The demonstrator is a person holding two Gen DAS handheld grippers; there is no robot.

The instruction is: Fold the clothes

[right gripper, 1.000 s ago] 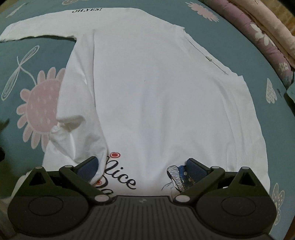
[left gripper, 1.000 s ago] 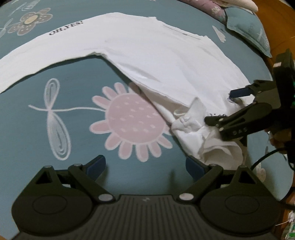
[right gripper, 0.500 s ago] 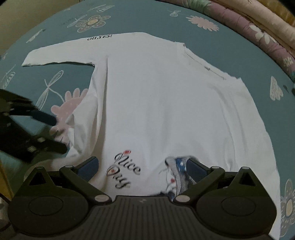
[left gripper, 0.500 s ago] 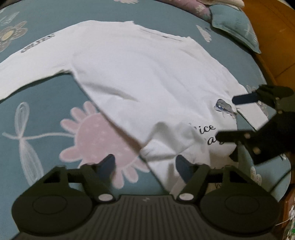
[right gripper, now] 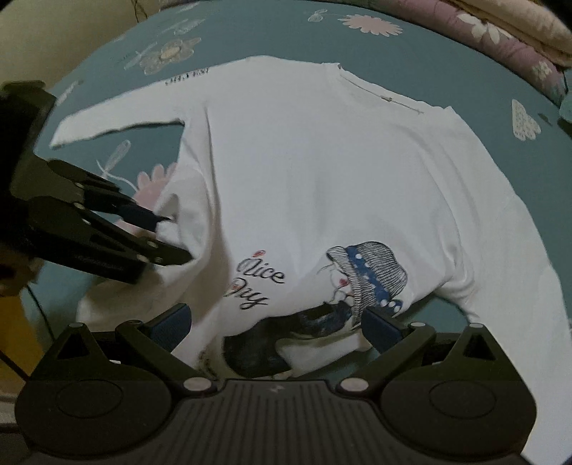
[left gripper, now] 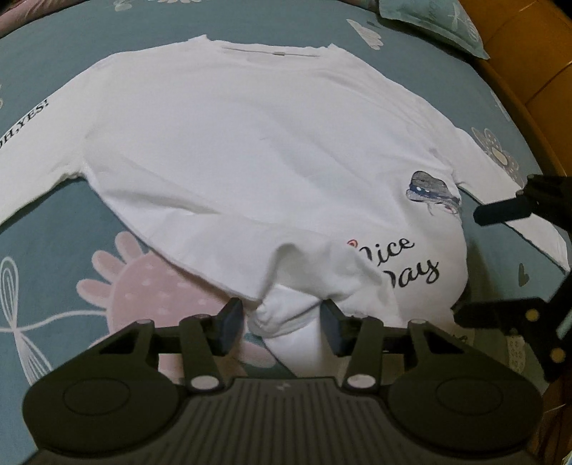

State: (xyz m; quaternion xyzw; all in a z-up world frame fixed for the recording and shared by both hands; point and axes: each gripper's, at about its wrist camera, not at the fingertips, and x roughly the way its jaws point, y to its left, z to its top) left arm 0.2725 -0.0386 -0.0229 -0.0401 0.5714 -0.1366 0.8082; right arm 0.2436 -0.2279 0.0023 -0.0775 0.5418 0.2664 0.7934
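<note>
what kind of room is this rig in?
Most likely a bedroom: the white shirt lies on a teal floral bedsheet, with a matching pillow and folded quilts at the far edge.

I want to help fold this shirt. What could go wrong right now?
The left gripper is closing on only a small bunched lump of the white shirt, so it might slip out. The right gripper stands open over the hem, so lifting now could drag the shirt crooked.
</note>
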